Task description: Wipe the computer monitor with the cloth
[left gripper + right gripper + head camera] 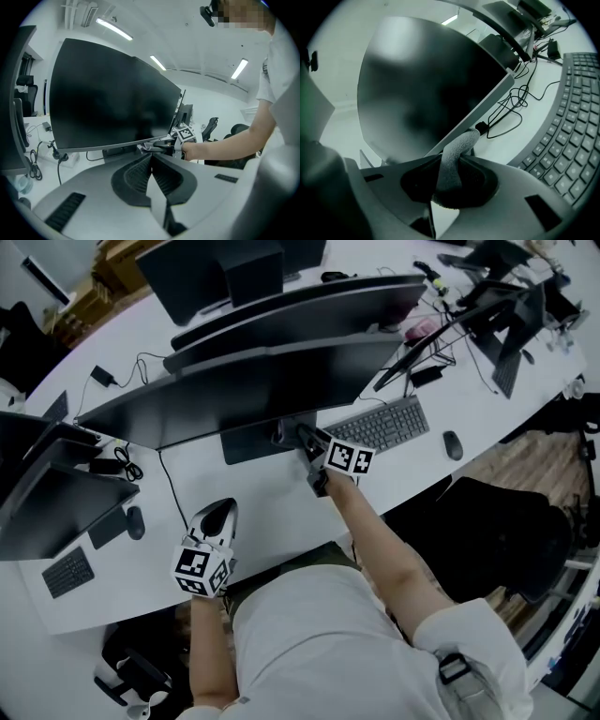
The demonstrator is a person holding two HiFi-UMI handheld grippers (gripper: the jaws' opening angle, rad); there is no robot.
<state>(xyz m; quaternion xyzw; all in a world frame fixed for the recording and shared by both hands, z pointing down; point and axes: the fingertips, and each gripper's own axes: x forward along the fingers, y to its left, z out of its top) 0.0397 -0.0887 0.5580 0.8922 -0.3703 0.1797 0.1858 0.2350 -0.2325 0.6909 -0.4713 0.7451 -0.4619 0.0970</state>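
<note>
**Wipe under way at the bottom edge of the monitor; most of the panel judged still to be done.**

The right tool (449, 164) is clamped on the grey cloth (458, 146), whose free end touches the lower bezel of the monitor (426, 79). The left tool (151, 161) has its jaws pressed together on nothing, low over the counter (272, 507) and apart from the screen. The dark glass shows no wiped area. There is open room upward and sideways across the panel. Below the edge, cables (512, 104) and the keyboard (576, 117) crowd the gap.
</note>
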